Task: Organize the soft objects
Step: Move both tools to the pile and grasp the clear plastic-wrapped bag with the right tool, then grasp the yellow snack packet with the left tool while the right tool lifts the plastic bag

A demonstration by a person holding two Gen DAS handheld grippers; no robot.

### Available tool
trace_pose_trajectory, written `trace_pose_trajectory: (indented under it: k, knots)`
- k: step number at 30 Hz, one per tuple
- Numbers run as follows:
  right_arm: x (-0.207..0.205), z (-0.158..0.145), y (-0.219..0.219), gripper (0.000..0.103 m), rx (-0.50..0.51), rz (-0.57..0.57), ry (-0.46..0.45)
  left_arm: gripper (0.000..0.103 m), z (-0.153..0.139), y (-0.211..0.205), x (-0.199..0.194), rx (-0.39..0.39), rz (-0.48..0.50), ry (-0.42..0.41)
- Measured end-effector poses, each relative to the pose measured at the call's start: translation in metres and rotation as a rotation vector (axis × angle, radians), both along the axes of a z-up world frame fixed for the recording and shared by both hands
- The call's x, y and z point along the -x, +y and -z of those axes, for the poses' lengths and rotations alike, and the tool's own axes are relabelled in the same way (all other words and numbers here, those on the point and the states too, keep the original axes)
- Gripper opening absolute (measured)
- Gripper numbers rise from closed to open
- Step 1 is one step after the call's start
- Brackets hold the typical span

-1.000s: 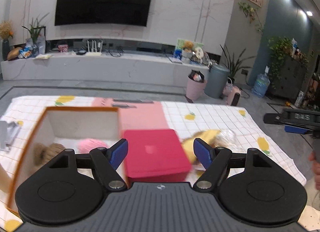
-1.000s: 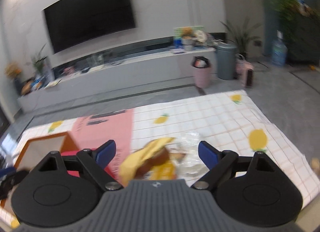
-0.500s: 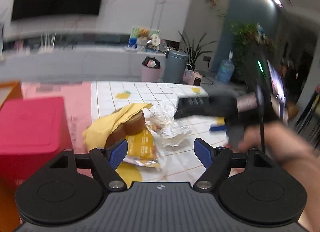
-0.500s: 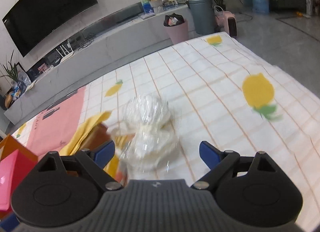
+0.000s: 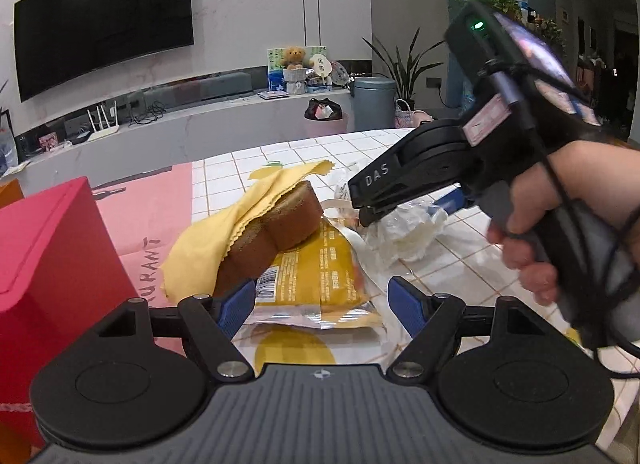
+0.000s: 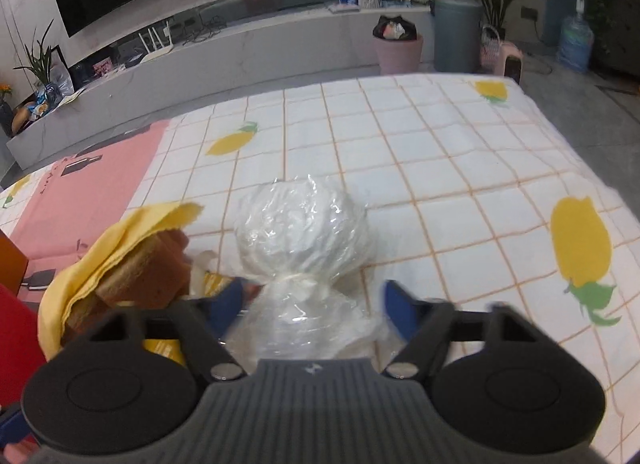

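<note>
Right gripper (image 6: 314, 306) spread wide, empty, straddling the clear bag (image 6: 304, 240)'s knotted neck; left gripper (image 5: 322, 304) open over the yellow packet (image 5: 316, 276).

We see a bright room lit from above: ceiling lights reflect as small glints on the television (image 5: 104, 20). Fisheye bending curves the wall lines near the edges. The left wrist view is sharp; the right wrist view is softer, with glare on the plastic-wrapped bundle (image 6: 302, 230) and blurred fingertips (image 6: 400, 310).
</note>
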State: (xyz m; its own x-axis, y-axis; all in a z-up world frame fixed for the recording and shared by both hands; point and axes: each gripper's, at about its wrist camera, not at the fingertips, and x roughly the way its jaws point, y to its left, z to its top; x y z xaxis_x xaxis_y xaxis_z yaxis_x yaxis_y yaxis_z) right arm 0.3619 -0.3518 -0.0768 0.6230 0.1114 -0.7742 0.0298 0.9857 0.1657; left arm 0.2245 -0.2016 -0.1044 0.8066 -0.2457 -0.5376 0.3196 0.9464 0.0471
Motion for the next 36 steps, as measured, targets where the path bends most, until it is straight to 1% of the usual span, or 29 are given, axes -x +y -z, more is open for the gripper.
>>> trace_pose_trajectory:
  k: [3,4,7,9,12,14,16,17,18,19,21,24,31,34,36]
  knots:
    - [0.007,-0.005,-0.002,0.056,-0.008,-0.016,0.015,0.089,0.0,0.0,-0.004,0.01,0.009,0.003]
    - [0.009,-0.007,-0.003,0.056,-0.004,-0.026,0.022,0.089,0.001,-0.002,-0.005,0.009,0.012,0.004]
    - [0.019,-0.011,-0.009,0.056,0.025,-0.026,0.052,0.089,0.003,-0.008,-0.008,-0.029,0.044,0.027]
    - [0.027,-0.011,-0.016,0.056,0.032,-0.017,0.069,0.091,0.004,-0.011,-0.011,-0.033,0.035,0.014]
    - [0.035,-0.012,-0.023,0.055,0.043,-0.011,0.08,0.093,0.009,-0.012,-0.022,-0.025,-0.017,0.052]
    - [0.038,-0.013,-0.027,0.056,0.065,0.001,0.086,0.093,0.012,-0.01,-0.028,-0.017,-0.056,0.06]
    - [0.038,-0.013,-0.029,0.056,0.074,0.006,0.087,0.095,0.016,-0.009,-0.034,-0.011,-0.066,0.086]
    - [0.038,-0.012,-0.03,0.056,0.072,0.006,0.087,0.095,0.018,-0.008,-0.034,-0.003,-0.063,0.085]
    - [0.038,-0.012,-0.03,0.056,0.07,0.006,0.086,0.094,0.02,-0.007,-0.034,0.001,-0.053,0.081]
    - [0.038,-0.012,-0.029,0.056,0.074,0.004,0.085,0.091,0.021,-0.005,-0.034,0.006,-0.038,0.085]
    - [0.037,-0.012,-0.027,0.056,0.09,-0.008,0.082,0.085,0.022,-0.002,-0.03,0.005,-0.016,0.087]
    - [0.035,-0.012,-0.024,0.056,0.106,-0.028,0.078,0.082,0.023,0.002,-0.019,-0.004,0.027,0.094]
    - [0.037,-0.012,-0.027,0.056,0.09,-0.038,0.088,0.08,0.018,0.014,0.021,-0.031,0.109,0.124]
    - [0.038,-0.011,-0.027,0.056,0.086,-0.04,0.095,0.08,0.016,0.022,0.034,-0.018,0.115,0.153]
    - [0.038,-0.011,-0.026,0.056,0.09,-0.043,0.1,0.081,0.013,0.025,0.041,-0.051,0.145,0.156]
